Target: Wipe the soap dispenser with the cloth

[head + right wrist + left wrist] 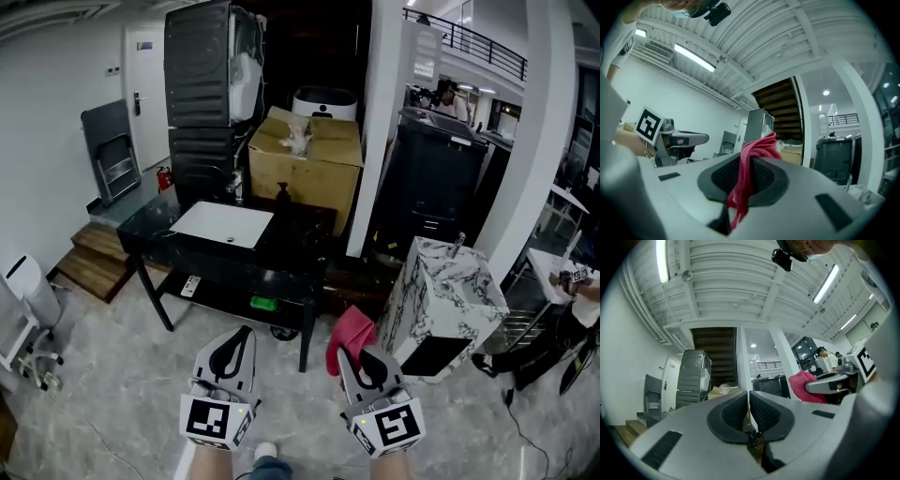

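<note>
Two grippers are hovering pre-wipe: right gripper (364, 359) pinching crumpled pink cloth (350, 335), left gripper (236, 345) closed empty; distant dark pump-top soap dispenser (283, 195) likely needing approach.

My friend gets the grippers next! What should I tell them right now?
Left gripper: jaws shut, empty.
Right gripper: shut on the pink cloth, which sticks up from its jaws.
Soap dispenser: on the black table, beside the white sink, well ahead of both grippers.
Done: the cloth is in the jaws.
Left: walk to the table and wipe the dispenser; the cloth is not on it yet.
</note>
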Motion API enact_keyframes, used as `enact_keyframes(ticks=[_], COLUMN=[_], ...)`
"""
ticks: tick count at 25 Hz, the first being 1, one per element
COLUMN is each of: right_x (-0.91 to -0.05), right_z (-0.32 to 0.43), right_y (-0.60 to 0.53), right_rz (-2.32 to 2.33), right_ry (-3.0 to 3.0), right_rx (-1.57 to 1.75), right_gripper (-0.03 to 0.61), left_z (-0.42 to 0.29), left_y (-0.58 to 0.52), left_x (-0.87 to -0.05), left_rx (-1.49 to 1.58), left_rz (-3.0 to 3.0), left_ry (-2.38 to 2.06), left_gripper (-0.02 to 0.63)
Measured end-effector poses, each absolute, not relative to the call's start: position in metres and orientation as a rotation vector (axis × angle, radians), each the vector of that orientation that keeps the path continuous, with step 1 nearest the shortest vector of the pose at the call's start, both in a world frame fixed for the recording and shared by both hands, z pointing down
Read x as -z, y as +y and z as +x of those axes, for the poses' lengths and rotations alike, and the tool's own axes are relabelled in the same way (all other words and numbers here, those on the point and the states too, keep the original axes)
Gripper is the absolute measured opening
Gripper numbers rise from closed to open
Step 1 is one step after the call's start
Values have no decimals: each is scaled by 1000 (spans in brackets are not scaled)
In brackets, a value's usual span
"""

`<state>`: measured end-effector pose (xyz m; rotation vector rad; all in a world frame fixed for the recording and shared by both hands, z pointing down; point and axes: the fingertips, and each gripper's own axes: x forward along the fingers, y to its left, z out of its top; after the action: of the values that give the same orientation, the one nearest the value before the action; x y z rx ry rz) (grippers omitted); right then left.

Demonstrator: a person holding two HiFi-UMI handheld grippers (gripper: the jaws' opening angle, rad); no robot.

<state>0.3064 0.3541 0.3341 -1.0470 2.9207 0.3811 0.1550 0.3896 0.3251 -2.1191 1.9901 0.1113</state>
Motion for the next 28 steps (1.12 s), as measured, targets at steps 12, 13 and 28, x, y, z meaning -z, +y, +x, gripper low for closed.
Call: enact_keyframes(ticks=[12, 13, 28], right_x=[-324, -325, -334], right_z=[177, 172, 110], right_y=[245, 239, 105], right_rz=[-1132, -1145, -1142], right_ry=[2913, 2918, 2918], right_rx=[-426, -422, -356], right_gripper=[49, 49, 49], left_z=[43, 38, -14], left_y=[270, 264, 135], left_x=[-325, -327, -355], left_rx=[-157, -153, 13], left_rz=[-2256, -2269, -2349], left_ry=[1859, 1853, 1795], left_gripper=[32, 32, 84])
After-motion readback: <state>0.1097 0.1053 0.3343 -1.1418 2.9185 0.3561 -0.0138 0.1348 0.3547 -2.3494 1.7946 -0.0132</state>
